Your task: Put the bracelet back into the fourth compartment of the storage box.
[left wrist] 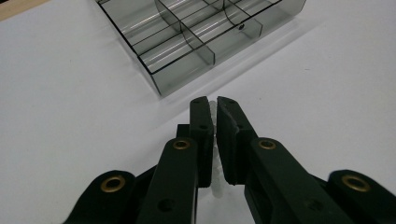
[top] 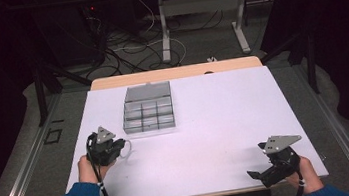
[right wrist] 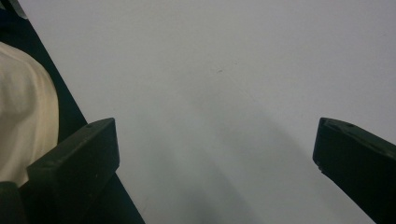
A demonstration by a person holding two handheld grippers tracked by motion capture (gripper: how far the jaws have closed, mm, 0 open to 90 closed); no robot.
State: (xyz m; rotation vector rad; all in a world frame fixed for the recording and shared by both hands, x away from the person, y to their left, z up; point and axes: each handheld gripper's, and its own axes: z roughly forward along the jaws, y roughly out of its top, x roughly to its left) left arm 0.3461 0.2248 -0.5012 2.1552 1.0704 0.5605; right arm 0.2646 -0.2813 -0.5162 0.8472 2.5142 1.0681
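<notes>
A: What is seen nearest the person?

B: At the near right edge of the white table [top: 217, 138], the right gripper [top: 261, 174] is held idle, its jaws spread wide with nothing between them; only bare table surface is framed in the right gripper view.

A: And the left gripper [left wrist: 215, 122]?

B: It is nearly closed. A thin, clear, ribbed plastic piece [left wrist: 215, 149], probably a cable tie or a length of tubing, is pinched between its pads; what it is exactly cannot be told. In the high view a pale loop [top: 126, 149] is seen curling out from that gripper, low over the table.

A: What lies beyond it?

B: Just past the jaw tips, the smoky transparent compartment box [left wrist: 196, 35] is set, its lid [top: 147, 91] folded back toward the far side. No contents can be made out in the visible compartments.

A: So how far along is the work judged to be?

B: The piece has been picked up, but it has not yet been placed. It is likely still to be carried over the near wall and released into a compartment.
</notes>
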